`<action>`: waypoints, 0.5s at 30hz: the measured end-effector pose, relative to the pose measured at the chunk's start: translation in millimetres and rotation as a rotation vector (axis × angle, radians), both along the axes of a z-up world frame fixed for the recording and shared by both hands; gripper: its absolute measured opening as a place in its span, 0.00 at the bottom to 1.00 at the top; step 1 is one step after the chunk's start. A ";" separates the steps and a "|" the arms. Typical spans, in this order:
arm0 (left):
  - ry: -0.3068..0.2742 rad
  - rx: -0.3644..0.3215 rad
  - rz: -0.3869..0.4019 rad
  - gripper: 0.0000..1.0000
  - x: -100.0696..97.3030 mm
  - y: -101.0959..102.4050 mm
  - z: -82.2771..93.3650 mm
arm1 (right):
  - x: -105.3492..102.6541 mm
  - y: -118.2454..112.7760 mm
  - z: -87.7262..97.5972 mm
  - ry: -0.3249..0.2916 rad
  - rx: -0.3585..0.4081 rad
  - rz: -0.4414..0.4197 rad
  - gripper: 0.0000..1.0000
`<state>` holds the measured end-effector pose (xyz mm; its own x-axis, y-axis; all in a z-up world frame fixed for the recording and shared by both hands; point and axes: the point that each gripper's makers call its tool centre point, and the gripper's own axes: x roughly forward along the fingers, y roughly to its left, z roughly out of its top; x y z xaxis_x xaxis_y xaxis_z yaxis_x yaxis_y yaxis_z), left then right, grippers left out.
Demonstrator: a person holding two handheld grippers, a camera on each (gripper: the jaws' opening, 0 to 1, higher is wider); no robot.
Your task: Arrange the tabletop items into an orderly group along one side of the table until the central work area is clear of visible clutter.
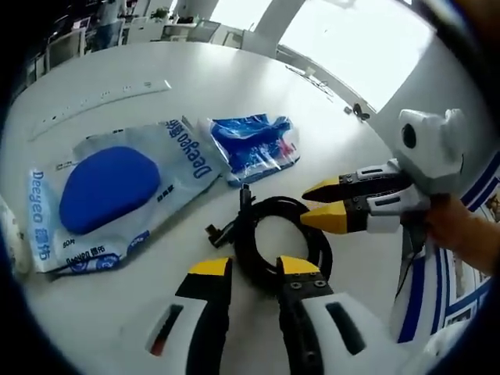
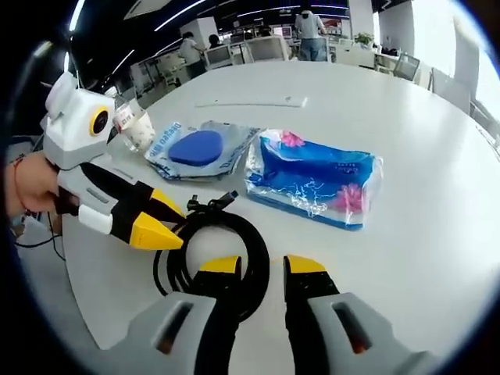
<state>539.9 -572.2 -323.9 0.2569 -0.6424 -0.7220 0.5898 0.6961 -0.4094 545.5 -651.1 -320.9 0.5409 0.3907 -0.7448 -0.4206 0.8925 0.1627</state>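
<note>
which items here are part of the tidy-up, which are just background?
Job: coiled black cable, blue tissue pack, Deeyeo pouch, white power strip, left claw, right claw.
Background: office desks, standing people.

Surface [image 2: 437,234]: plain white.
Coiled cable [image 1: 273,238]: black throughout.
Flat pouch [image 1: 117,195]: pale blue-grey film, blue lettering, solid royal-blue oval at centre.
Tissue pack [image 2: 316,178]: clear wrap, bright blue print, pink flower accents, white patches.
Power strip [image 1: 101,98]: white.
Left hand-held gripper [image 1: 254,269]: white body, black jaws, yellow tips.
Right hand-held gripper [image 2: 262,266]: grey-white body, black jaws, yellow tips.
</note>
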 end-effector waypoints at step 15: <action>-0.051 -0.011 -0.031 0.40 -1.3 -0.9 14.4 | 1.0 -3.8 13.8 -0.031 -0.003 0.009 0.35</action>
